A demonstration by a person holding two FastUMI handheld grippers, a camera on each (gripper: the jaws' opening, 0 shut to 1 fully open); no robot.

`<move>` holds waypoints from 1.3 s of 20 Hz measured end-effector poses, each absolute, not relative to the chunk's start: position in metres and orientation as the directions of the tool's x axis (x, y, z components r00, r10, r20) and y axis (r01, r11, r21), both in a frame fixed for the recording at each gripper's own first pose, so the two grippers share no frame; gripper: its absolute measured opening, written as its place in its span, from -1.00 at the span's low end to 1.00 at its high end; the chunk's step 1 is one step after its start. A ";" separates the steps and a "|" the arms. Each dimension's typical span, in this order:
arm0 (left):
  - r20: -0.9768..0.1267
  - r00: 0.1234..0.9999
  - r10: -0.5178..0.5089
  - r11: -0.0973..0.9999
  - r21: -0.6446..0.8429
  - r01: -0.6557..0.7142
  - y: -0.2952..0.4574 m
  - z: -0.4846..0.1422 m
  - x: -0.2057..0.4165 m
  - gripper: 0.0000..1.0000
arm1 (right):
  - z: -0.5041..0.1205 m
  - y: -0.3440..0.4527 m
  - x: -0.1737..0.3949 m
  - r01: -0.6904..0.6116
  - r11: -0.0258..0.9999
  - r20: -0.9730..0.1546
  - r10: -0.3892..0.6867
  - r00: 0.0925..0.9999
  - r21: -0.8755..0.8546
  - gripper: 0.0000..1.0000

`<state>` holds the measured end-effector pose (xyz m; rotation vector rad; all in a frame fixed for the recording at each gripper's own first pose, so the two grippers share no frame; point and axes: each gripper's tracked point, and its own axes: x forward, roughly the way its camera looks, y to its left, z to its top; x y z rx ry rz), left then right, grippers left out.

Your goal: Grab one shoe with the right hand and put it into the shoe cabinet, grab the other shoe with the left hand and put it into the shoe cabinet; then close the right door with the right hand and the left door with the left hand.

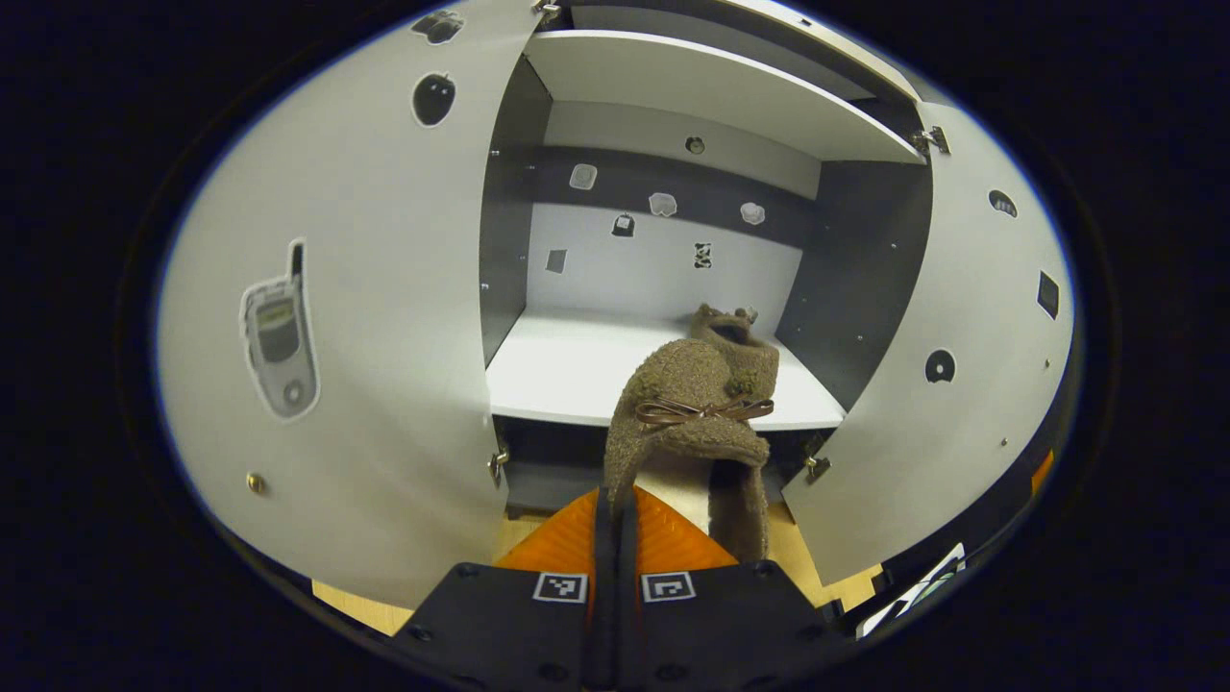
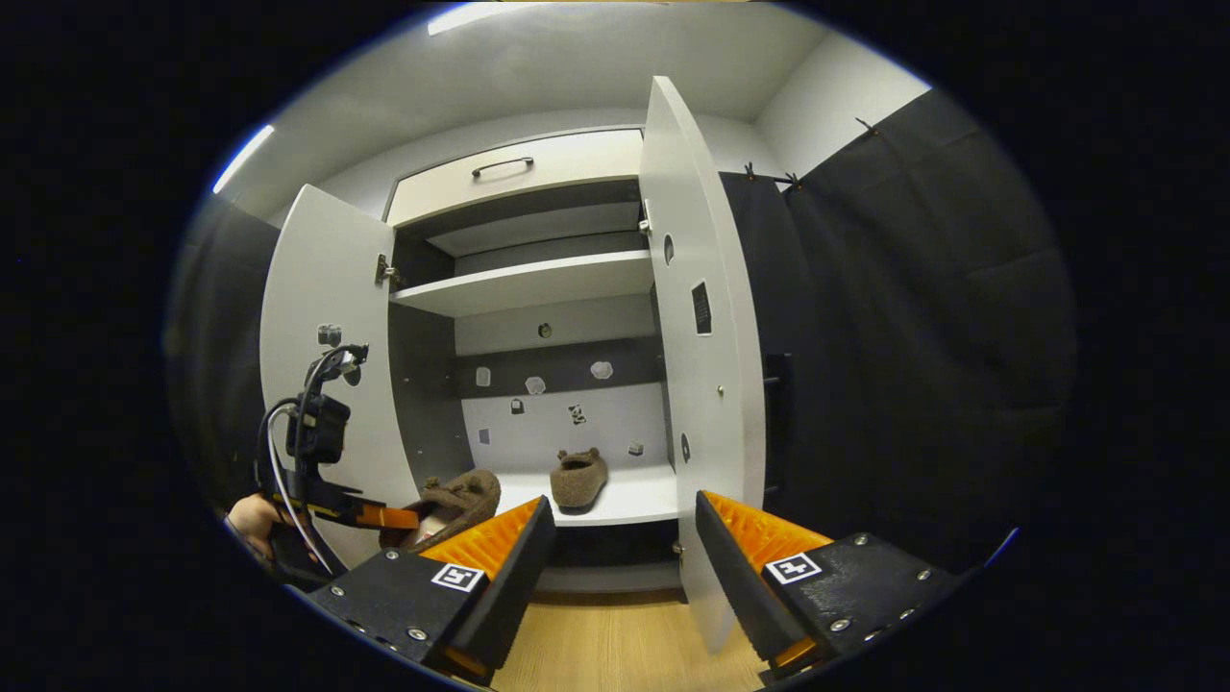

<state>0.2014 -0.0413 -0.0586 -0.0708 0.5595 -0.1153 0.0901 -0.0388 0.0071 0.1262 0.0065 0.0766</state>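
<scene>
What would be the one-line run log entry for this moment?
left gripper: shut on second shoe, nearing shelf | right gripper: open, empty | first shoe: on shelf | doors: open

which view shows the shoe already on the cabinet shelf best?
Right gripper view: the placed shoe sits whole and unblocked on the lower shelf. In the left gripper view, only its back end peeks out behind the shoe held by the left gripper.

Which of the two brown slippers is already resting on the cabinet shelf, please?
The slipper on the shelf, standing free. The other slipper is clamped in the left gripper, in front of the cabinet's lower shelf.
</scene>
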 end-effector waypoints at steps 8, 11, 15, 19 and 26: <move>-0.504 0.855 -0.122 0.992 -0.098 0.084 -0.047 -0.059 0.288 -0.87 | 0.037 -0.054 0.092 -0.021 0.991 0.054 0.014 0.998 0.130 0.81; -0.512 0.845 -0.157 0.985 -0.143 0.097 -0.056 -0.065 0.315 -0.87 | 0.051 -0.054 0.097 -0.003 0.993 0.078 -0.007 0.997 0.121 0.81; -0.522 0.836 -0.166 0.979 -0.185 0.079 -0.061 -0.078 0.363 -0.87 | 0.070 -0.047 0.104 -0.027 0.992 0.113 0.013 0.994 0.119 0.81; -0.539 0.832 -0.131 0.983 -0.181 0.038 -0.058 -0.093 0.406 -0.87 | 0.075 -0.053 0.106 -0.013 0.994 0.126 -0.001 0.992 0.111 0.81; -0.523 0.846 -0.106 0.989 -0.142 0.036 -0.056 -0.091 0.424 -0.53 | 0.066 -0.064 0.103 0.022 0.994 0.105 -0.033 0.994 0.108 0.81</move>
